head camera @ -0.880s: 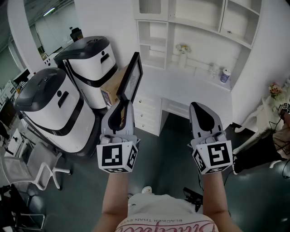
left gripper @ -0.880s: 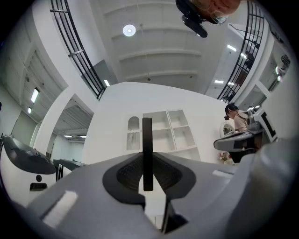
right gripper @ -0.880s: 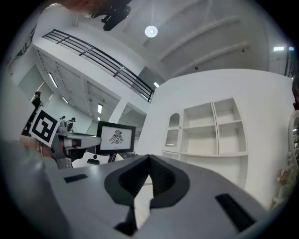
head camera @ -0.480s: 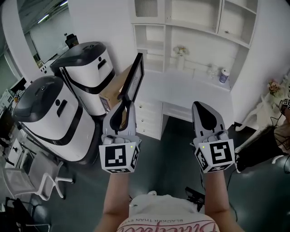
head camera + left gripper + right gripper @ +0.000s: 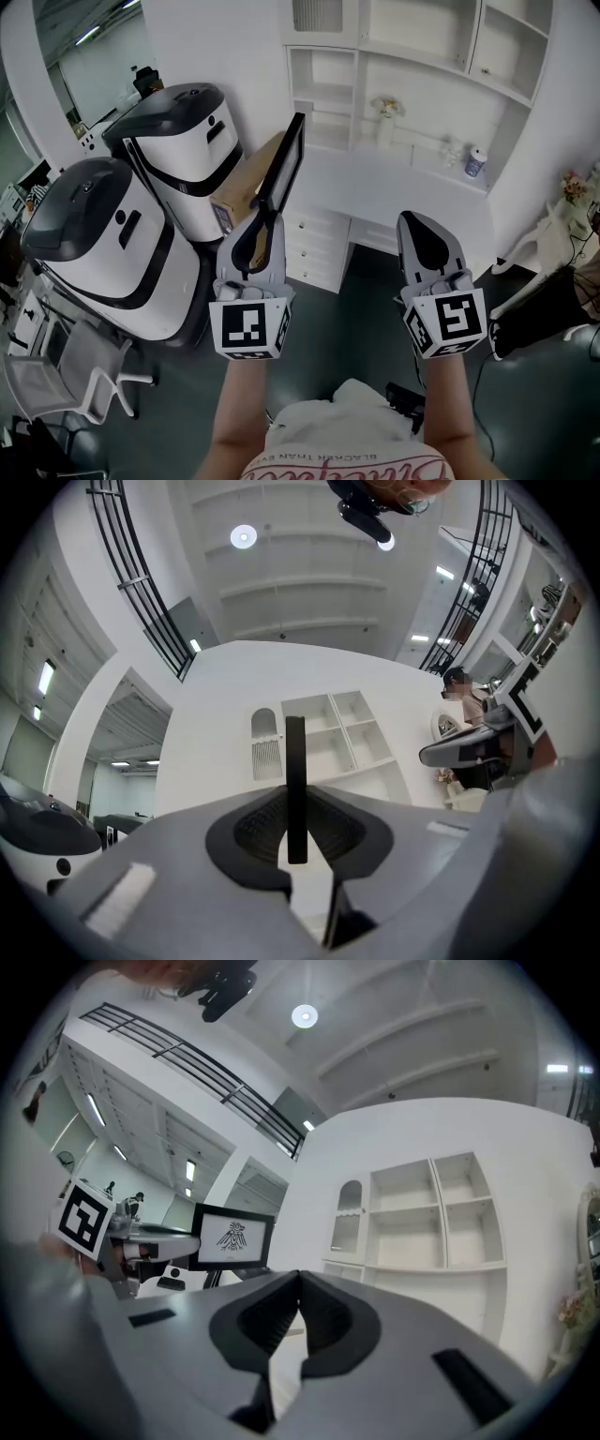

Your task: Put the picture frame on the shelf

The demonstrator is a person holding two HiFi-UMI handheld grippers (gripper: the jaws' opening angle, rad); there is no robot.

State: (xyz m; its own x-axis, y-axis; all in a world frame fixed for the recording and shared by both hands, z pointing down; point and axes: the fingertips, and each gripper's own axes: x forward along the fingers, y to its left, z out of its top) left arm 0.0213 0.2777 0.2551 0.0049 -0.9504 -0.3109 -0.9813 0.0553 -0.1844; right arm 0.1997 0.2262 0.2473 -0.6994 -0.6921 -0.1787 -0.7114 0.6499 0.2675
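Left gripper: The left gripper [image 5: 261,225] is pinching the bottom edge of the picture frame [image 5: 281,169]. From its own view, the thin black edge stands straight up between the two pads.
Right gripper: The right gripper [image 5: 419,230] has its jaws pressed together with nothing in them. It is held out beside the left one, well apart from it.
Picture frame: It is up in the air, sticking out of the left gripper and leaning a little. It has a black rim and a white picture with a small dark drawing. It is not on the shelf yet. It hangs over the floor, in front of the desk [image 5: 403,187].
Shelf: The shelf [image 5: 358,94] is white and sits on the wall above the desk. It has many open boxes, and most look empty.
Nearby: Two big white and black machines [image 5: 103,244] stand on the left.
Step now: I think the frame is being carried toward the shelf.
Next move: The frame needs to go forward and up to an empty box. Its bottom edge should sit flat on the board before the jaws let go.
Watch out: Only one thin edge is held, so the frame could tip.
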